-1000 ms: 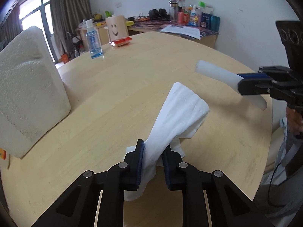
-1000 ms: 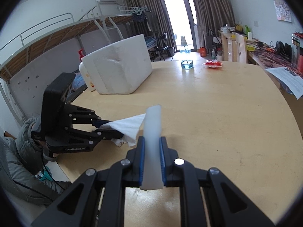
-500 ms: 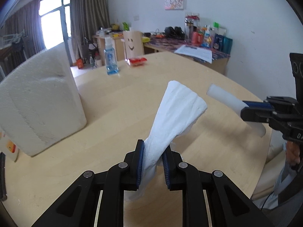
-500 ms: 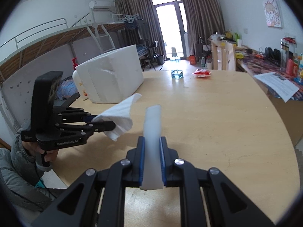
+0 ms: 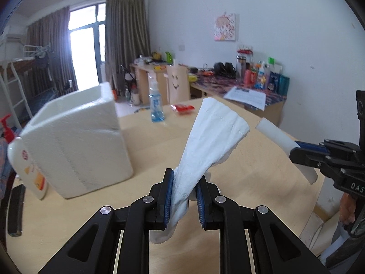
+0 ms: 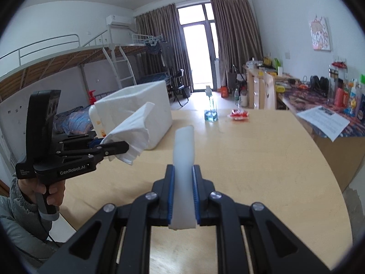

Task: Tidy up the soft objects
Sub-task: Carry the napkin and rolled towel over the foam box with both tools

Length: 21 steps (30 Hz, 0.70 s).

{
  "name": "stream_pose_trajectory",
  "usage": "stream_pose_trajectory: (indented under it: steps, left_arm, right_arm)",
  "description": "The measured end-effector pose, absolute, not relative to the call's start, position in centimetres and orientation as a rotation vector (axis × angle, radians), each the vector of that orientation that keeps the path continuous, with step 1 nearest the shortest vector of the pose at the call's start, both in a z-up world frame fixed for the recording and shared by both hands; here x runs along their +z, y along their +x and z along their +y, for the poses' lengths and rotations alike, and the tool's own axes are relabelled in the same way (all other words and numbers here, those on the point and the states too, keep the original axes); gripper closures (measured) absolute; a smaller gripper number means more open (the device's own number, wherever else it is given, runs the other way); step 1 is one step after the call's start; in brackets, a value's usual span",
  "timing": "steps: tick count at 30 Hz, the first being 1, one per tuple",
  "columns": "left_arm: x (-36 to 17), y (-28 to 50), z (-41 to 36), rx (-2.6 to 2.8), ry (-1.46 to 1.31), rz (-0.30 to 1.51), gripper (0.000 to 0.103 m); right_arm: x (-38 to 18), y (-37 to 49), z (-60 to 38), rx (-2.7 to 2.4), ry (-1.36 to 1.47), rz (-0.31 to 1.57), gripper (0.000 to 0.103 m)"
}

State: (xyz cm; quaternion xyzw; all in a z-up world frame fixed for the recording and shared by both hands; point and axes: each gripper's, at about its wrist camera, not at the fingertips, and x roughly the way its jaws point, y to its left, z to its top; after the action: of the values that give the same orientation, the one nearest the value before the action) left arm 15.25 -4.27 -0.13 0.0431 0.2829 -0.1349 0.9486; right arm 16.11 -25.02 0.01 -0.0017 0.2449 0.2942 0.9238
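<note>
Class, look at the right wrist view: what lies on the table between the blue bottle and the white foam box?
Nothing: between the blue bottle and the foam box the table is bare wood, as the right wrist view shows.

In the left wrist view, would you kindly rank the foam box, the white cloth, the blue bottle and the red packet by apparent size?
1. Foam box
2. White cloth, though it is nearer the camera
3. Blue bottle
4. Red packet

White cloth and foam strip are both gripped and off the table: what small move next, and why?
Probably carry the left gripper with the white cloth toward the open white foam box: the foam strip is clamped in the right gripper, and the box looks the only container.
</note>
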Motion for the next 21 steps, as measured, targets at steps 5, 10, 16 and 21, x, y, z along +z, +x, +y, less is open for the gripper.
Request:
stream_pose_trajectory:
  steps: [5, 10, 16, 21]
  left_arm:
    - [0.8, 14.1, -2.0, -0.225, 0.059, 0.546, 0.083]
    - [1.9, 13.0, -0.3, -0.186, 0.040, 0.506, 0.083]
    - [2.6, 11.3, 2.3, -0.130, 0.007, 0.460, 0.083]
    - [2.9, 10.1, 4.8, -0.084, -0.021, 0.436, 0.083]
  right_arm:
    - [0.8, 15.5, -23.2, 0.638, -0.027, 0.464, 0.085]
    - [1.7, 14.9, -21.2, 0.676, -0.047, 0.426, 0.085]
    - [2.6, 14.3, -18.6, 0.717, -0.073, 0.387, 0.085]
    - [3.4, 13.7, -16.1, 0.754, -0.096, 0.365, 0.085]
